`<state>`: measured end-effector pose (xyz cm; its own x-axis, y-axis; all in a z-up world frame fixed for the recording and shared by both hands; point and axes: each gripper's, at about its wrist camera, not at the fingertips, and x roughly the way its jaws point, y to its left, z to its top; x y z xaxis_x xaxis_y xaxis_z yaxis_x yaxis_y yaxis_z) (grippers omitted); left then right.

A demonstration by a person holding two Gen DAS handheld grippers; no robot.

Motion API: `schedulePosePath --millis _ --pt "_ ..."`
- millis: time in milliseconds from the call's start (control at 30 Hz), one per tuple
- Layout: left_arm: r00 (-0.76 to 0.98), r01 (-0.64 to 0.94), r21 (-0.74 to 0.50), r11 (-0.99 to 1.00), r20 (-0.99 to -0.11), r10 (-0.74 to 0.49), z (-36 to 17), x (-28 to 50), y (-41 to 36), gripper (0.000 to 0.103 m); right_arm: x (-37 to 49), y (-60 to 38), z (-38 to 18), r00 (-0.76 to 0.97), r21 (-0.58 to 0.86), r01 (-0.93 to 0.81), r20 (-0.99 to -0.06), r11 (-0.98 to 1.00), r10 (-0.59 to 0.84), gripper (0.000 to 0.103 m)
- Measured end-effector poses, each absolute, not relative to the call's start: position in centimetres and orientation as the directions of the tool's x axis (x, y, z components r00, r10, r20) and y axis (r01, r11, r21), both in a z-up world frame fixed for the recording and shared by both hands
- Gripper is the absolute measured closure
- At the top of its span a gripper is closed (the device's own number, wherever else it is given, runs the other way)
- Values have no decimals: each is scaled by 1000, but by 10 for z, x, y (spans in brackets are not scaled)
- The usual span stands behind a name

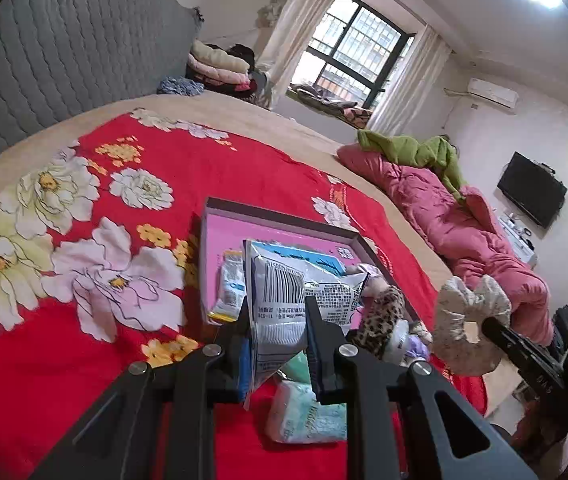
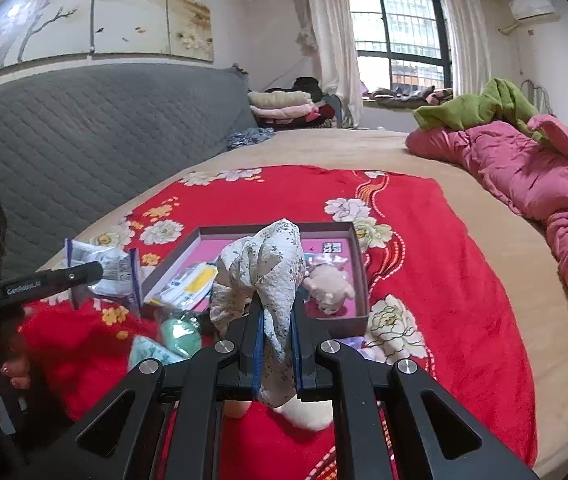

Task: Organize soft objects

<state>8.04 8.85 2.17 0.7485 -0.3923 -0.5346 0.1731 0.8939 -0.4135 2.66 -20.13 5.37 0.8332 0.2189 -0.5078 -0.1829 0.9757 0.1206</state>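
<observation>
Lower centre, left-wrist view: the left tool is pinching a crinkled white plastic packet with a barcode above the shallow pink-lined cardboard box. Right-wrist view, centre: the right tool is clamping a white floral fabric scrunchie over the same box on the red flowered bed.

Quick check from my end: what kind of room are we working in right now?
Almost certainly a home bedroom. The work happens on a large bed with a red floral blanket, backed by a grey quilted headboard. A pink quilt lies bunched at the far side, and folded clothes are stacked near the curtained window.
</observation>
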Motion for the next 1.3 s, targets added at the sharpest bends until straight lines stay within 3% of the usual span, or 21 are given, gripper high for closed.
schedulePosePath --millis 300,1300 --pt "757 97 -429 898 -554 -346 16 97 99 81 46 -210 54 846 101 -137 -506 985 170 92" --pt "747 68 -406 912 -584 -316 1 161 85 80 120 -197 54 843 50 -117 -523 992 126 92"
